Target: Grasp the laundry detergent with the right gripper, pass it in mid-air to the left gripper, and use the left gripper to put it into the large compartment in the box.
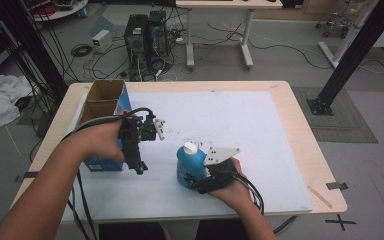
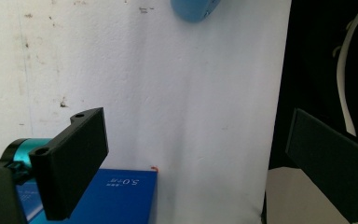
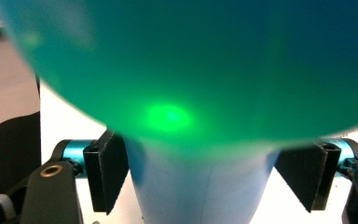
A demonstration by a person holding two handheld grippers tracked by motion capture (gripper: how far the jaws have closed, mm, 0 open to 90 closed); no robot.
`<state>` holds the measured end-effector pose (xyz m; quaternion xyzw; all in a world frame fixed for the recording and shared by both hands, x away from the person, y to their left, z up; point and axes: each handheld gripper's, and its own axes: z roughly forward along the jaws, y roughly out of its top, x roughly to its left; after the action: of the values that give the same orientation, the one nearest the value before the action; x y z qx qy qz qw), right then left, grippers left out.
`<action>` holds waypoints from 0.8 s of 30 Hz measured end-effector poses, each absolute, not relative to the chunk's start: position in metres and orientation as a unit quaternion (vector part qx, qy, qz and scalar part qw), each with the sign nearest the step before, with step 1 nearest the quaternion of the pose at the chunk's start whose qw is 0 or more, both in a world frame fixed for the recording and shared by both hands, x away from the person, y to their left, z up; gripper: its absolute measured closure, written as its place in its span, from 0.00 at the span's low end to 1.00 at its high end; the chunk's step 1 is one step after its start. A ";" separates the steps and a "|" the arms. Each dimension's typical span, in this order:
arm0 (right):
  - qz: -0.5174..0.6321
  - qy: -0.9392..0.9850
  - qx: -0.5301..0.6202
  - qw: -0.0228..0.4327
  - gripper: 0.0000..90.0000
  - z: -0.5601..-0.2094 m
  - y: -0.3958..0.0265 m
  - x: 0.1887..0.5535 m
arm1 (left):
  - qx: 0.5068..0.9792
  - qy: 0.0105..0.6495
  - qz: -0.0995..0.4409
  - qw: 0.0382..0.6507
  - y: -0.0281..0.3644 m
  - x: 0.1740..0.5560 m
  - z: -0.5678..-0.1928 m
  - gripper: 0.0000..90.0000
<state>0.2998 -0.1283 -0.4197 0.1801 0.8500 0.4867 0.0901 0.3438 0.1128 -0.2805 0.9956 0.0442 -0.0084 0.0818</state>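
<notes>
Right now the blue bottle (image 1: 190,165) stands upright on the white mat (image 1: 260,130), just toward six o'clock from the mat's middle, its white cap (image 1: 190,148) on top. The right gripper (image 1: 202,175) comes at it from five o'clock, its jaws standing on either side of the bottle's body; in the right gripper view the bottle (image 3: 200,186) sits between the two pads (image 3: 106,175), the left one at or very near its wall and the right one (image 3: 307,177) showing a sliver of gap, so the grip looks not yet firm. If the hand lifts now, the smooth rounded bottle may slip or tip; squeezed off-centre, it could twist out and roll across the mat. At nine o'clock of the bottle the left gripper (image 1: 139,167) hangs pointing down with its jaws wide apart and nothing in them, just beside the open cardboard box (image 1: 102,102) with blue sides, which it could knock. Count: one bottle, one cap, one box with two compartments, two grippers, one mat, one table (image 1: 305,145).
</notes>
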 end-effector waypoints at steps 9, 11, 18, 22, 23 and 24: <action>0.488 0.849 0.178 0.097 0.31 -0.421 -0.127 0.299 | 0.995 0.046 -0.004 0.084 0.114 0.345 -0.281 0.06; 0.493 0.846 0.177 0.098 0.34 -0.421 -0.127 0.299 | 0.995 0.047 -0.005 0.083 0.115 0.344 -0.281 0.06; 0.498 0.843 0.175 0.101 0.36 -0.422 -0.126 0.299 | 0.996 0.045 -0.006 0.082 0.115 0.345 -0.281 0.06; 0.500 0.842 0.174 0.101 0.37 -0.422 -0.125 0.298 | 0.996 0.043 -0.006 0.083 0.114 0.344 -0.282 0.06; 0.501 0.842 0.174 0.101 0.37 -0.422 -0.125 0.298 | 0.996 0.043 -0.007 0.083 0.114 0.345 -0.282 0.06; 0.501 0.842 0.175 0.101 0.37 -0.423 -0.125 0.298 | 0.996 0.043 -0.007 0.082 0.114 0.345 -0.282 0.06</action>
<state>0.2982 -0.1247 -0.4225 0.1748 0.8416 0.5010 0.1008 0.3447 0.1136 -0.2817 0.9956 0.0431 -0.0069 0.0824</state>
